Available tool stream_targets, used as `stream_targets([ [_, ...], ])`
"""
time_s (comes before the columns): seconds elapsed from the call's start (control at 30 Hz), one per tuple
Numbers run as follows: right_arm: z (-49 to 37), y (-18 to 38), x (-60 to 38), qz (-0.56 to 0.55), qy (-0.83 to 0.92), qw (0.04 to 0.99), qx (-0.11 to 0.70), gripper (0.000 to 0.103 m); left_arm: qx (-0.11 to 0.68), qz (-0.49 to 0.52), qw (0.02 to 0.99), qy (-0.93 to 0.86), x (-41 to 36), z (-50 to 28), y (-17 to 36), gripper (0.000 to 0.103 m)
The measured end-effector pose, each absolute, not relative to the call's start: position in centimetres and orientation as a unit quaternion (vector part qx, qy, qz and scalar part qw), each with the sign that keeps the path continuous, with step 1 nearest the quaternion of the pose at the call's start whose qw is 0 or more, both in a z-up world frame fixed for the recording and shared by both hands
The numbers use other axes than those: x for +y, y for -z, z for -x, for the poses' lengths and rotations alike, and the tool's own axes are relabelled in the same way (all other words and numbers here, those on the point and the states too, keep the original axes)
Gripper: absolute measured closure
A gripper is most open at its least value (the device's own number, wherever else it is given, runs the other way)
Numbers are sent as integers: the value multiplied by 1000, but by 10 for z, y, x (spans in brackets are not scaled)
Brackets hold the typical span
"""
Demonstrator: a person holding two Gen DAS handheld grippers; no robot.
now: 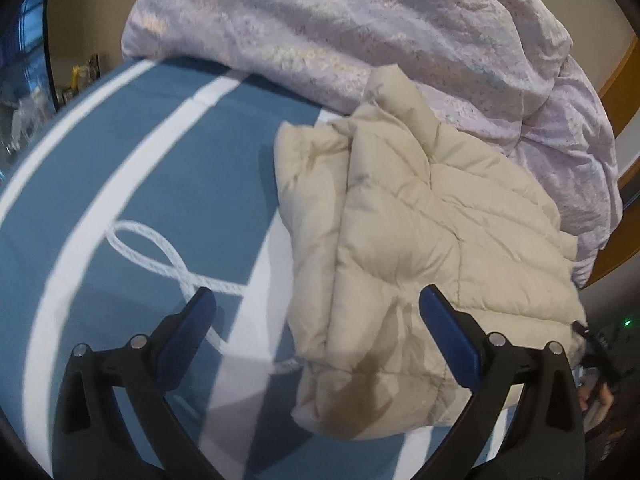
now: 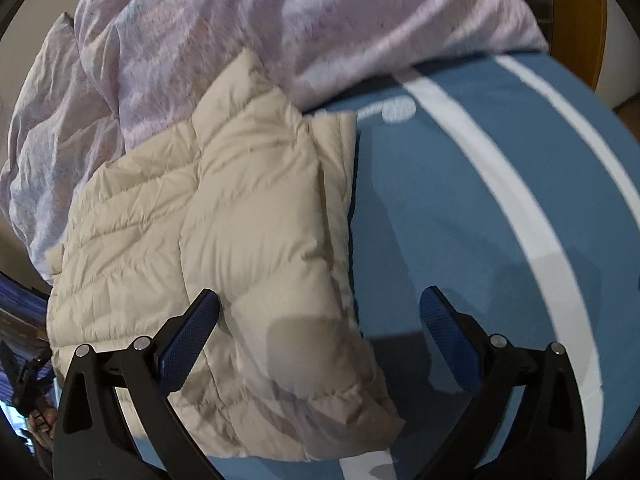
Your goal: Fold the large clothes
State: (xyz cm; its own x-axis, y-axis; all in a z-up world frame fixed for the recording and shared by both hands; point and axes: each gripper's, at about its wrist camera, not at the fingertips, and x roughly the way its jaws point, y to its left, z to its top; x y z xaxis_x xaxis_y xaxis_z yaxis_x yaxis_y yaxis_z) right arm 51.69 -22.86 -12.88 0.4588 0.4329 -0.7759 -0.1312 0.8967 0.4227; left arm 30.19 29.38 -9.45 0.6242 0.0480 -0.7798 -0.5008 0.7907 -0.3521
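Observation:
A cream quilted puffer jacket lies folded into a thick bundle on a blue bedspread with white stripes. My left gripper hovers above the jacket's near left edge, jaws wide apart with nothing between the pads. In the right wrist view the same jacket lies left of centre. My right gripper hangs over the jacket's near right edge, open wide and holding nothing. The blue pad of its left finger is over the jacket, the other over the bedspread.
A crumpled lilac duvet is heaped behind the jacket, also seen as the duvet in the right view. A wooden bed frame curves at the right. The other handheld gripper and a hand show at the edge.

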Motion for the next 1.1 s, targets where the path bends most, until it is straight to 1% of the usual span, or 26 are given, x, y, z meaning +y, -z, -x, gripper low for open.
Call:
stream_targets([
  [0.03, -515, 129, -227, -153, -174, 840, 490, 1, 404, 291, 853, -154, 294, -302, 98, 2],
  [0.13, -511, 131, -226, -174, -209, 832, 483, 1, 407, 331, 841, -131, 295, -304, 107, 14],
  [0.17, -509, 132, -227, -184, -221, 828, 481, 1, 402, 339, 840, -131, 295, -303, 108, 16],
  [0.2, -507, 133, -226, -199, -237, 822, 479, 7, 395, 346, 842, -125, 294, -303, 109, 19],
  [0.27, -506, 136, -226, -216, -254, 814, 475, 12, 391, 362, 838, -115, 292, -303, 110, 28],
  [0.3, -505, 136, -225, -222, -261, 810, 475, 18, 390, 378, 833, -102, 292, -304, 113, 33],
  [0.33, -505, 138, -226, -234, -269, 806, 473, 26, 391, 389, 829, -94, 291, -304, 115, 42],
  [0.37, -506, 139, -228, -247, -275, 799, 475, 31, 387, 394, 828, -97, 290, -304, 115, 43],
  [0.4, -507, 144, -232, -268, -281, 789, 476, 42, 386, 394, 828, -98, 289, -305, 115, 47],
  [0.43, -509, 151, -237, -296, -287, 774, 481, 57, 385, 397, 828, -93, 288, -306, 116, 55],
  [0.5, -511, 161, -247, -341, -300, 749, 482, 68, 378, 408, 827, -86, 287, -305, 118, 66],
  [0.53, -510, 164, -250, -360, -308, 740, 478, 70, 375, 411, 827, -81, 287, -305, 117, 72],
  [0.6, -504, 160, -253, -371, -317, 734, 472, 77, 370, 409, 831, -76, 287, -303, 112, 78],
  [0.67, -497, 151, -254, -373, -329, 735, 461, 80, 363, 401, 838, -74, 286, -299, 103, 83],
  [0.77, -486, 136, -251, -374, -348, 734, 448, 83, 348, 393, 848, -73, 287, -288, 89, 86],
  [0.93, -459, 119, -246, -362, -380, 730, 438, 84, 327, 398, 854, -69, 300, -252, 74, 87],
  [1.1, -423, 116, -231, -341, -401, 725, 444, 84, 322, 399, 855, -74, 310, -207, 75, 88],
])
